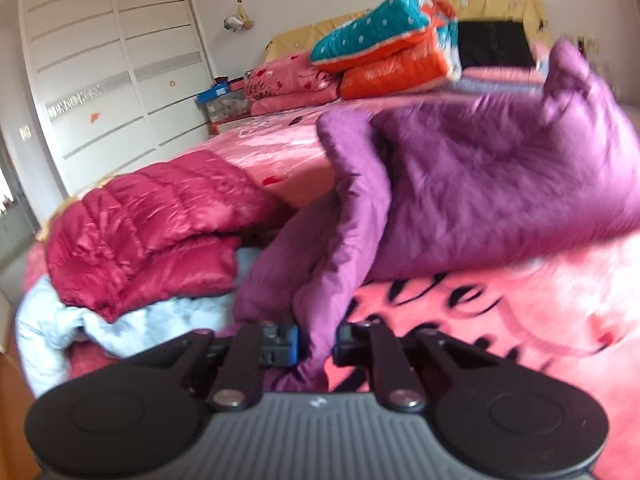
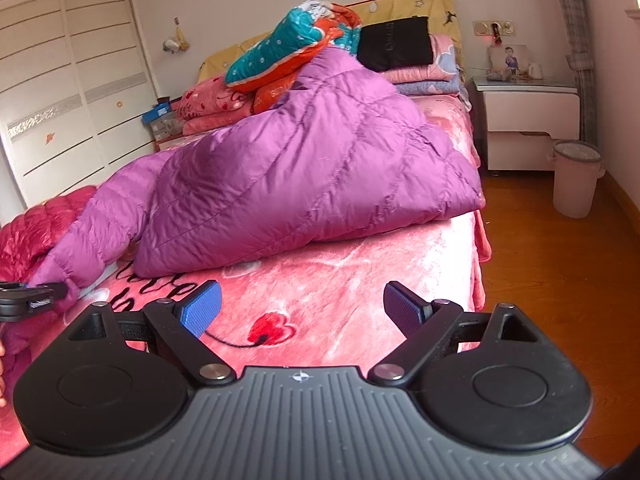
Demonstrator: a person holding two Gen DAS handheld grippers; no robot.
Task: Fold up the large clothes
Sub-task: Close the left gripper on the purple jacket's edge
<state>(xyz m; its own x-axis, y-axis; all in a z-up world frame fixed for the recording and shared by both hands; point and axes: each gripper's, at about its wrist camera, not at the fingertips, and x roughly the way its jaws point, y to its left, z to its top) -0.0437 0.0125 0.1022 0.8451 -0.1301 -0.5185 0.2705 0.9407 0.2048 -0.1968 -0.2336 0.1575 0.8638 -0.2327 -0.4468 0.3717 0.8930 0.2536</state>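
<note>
Fabric of a purple quilted jacket (image 1: 472, 184) is pinched between the pads of the left hand-held gripper (image 1: 316, 344), whose jaws are drawn almost together on the end of a sleeve (image 1: 320, 264). From the right wrist view the same sleeve end (image 2: 60, 264) is seen clamped by the left hand-held gripper (image 2: 60, 290) at the picture's left edge. The jacket is heaped on the bed (image 2: 340, 280), which is covered by a pink blanket printed with red hearts and black script; the jacket's bulk is mounded toward the headboard side of that blanket, with its sleeve trailing down toward the foot. The right hand-held gripper (image 2: 302, 312) is held above bare blanket with its blue pads spread wide apart and nothing between them. Left of the purple jacket, a folded crimson puffer jacket (image 1: 148, 224) is stacked on a pale blue garment (image 1: 132, 324). Beyond the purple jacket, folded teal-and-orange quilts (image 2: 288, 56) are piled near the headboard. Right of the bed, a white nightstand (image 2: 528, 120) and a pink bin (image 2: 574, 178) are seen on the wooden floor.
</note>
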